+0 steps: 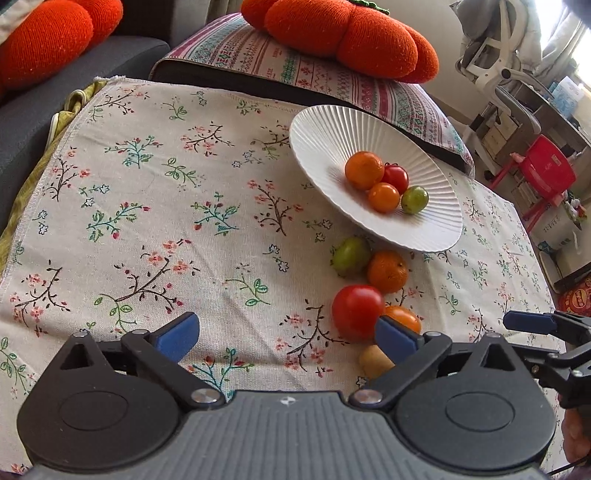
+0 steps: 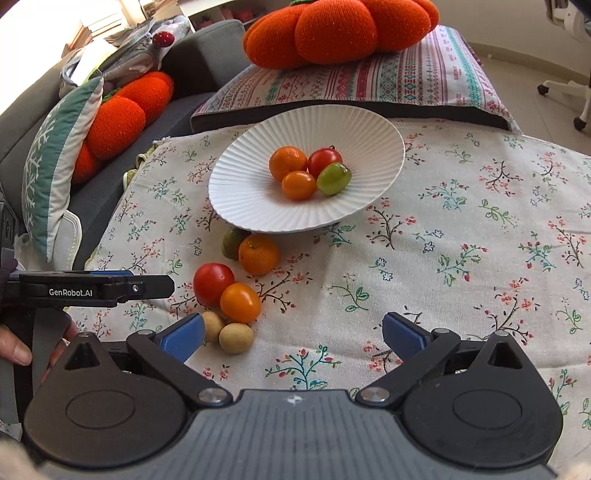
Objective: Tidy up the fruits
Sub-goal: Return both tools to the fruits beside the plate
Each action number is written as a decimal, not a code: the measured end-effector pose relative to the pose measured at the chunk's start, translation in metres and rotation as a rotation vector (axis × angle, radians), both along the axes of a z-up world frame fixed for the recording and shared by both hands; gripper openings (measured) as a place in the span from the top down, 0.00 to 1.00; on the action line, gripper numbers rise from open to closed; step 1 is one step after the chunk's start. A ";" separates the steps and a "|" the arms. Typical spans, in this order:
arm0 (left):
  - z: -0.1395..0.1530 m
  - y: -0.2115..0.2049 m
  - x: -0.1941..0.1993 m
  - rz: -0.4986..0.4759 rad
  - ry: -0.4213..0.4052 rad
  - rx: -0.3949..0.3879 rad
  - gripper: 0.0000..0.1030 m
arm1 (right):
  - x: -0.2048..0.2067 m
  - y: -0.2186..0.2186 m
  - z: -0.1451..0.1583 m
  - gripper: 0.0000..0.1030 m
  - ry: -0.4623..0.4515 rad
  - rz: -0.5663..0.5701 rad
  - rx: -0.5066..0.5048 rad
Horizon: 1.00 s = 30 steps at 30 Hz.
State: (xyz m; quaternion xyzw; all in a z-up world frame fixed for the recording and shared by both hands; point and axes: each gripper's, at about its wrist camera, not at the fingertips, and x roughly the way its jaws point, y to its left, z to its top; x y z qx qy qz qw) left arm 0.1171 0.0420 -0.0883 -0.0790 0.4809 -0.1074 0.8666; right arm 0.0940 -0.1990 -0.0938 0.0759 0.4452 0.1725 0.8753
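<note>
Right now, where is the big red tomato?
In the right wrist view the big red tomato lies on the floral cloth, left of centre, touching the orange tomato, below the white plate.

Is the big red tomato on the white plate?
No, the big red tomato sits on the flowery cloth, in front of the white plate.

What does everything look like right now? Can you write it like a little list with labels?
surface: floral tablecloth
plate: white ribbed plate, at the cloth's far side
on plate: four fruits: mandarin, red tomato, orange tomato, green fruit
off plate: six fruits on the cloth: green fruit, mandarin, red tomato, orange tomato, two small tan fruits
left gripper: open, empty
right gripper: open, empty
behind: orange pumpkin cushion
</note>
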 end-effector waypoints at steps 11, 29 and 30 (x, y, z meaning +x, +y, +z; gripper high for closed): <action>0.001 -0.005 0.001 -0.040 -0.017 -0.059 0.12 | -0.006 0.011 -0.009 0.11 -0.034 0.073 -0.016; -0.013 -0.011 0.014 -0.077 0.022 -0.172 0.36 | 0.007 0.029 -0.017 0.36 -0.045 0.131 0.064; -0.013 -0.011 0.014 -0.078 0.021 -0.172 0.36 | 0.008 0.030 -0.018 0.38 -0.048 0.132 0.066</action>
